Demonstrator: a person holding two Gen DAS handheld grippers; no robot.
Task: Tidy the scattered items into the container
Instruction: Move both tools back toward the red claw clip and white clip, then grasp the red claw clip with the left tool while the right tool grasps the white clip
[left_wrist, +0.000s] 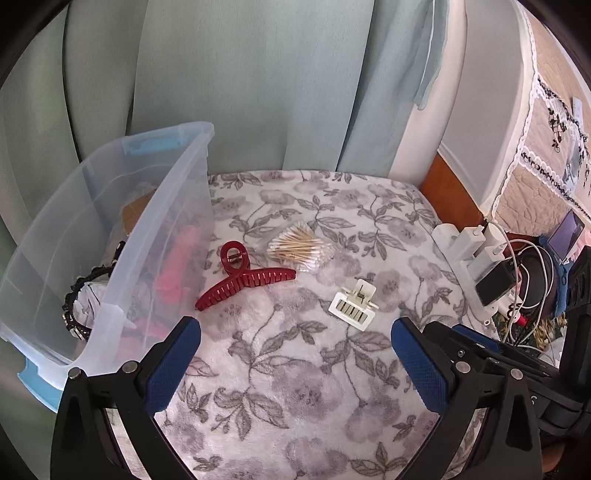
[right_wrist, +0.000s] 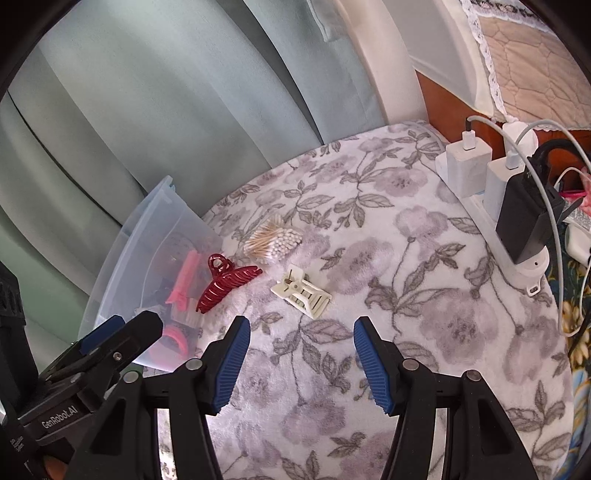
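Nearest to me, both hand-held grippers hover low over a flowered blanket that covers the counter, and each one stands wide open with nothing between its blue pads. The left hand-held gripper (left_wrist: 295, 354) sits closer to the container; the right hand-held gripper (right_wrist: 301, 354) is just beside it, on the far side from the container.

Just ahead of the right one, slightly left of its centre line, lies a small cream hair clip (right_wrist: 301, 293); seen from the left one, the same clip (left_wrist: 354, 300) is ahead and a little to the right. Its long axis runs slantwise across the right gripper's line of sight, so I judge the right hand is the nearer and better placed for it.

Further ahead and to the left lies a dark red claw clip (left_wrist: 245, 275), its toothed length stretching roughly crosswise to the left gripper's fingers, one end close to the container wall. Just behind it, a packet of cotton swabs (left_wrist: 297, 248) rests near the claw clip.

Off to the left stands the clear plastic container (left_wrist: 184, 206), open-topped, with pink and dark items already inside. A power strip (right_wrist: 476, 192) crowded with chargers lies well apart to the right.
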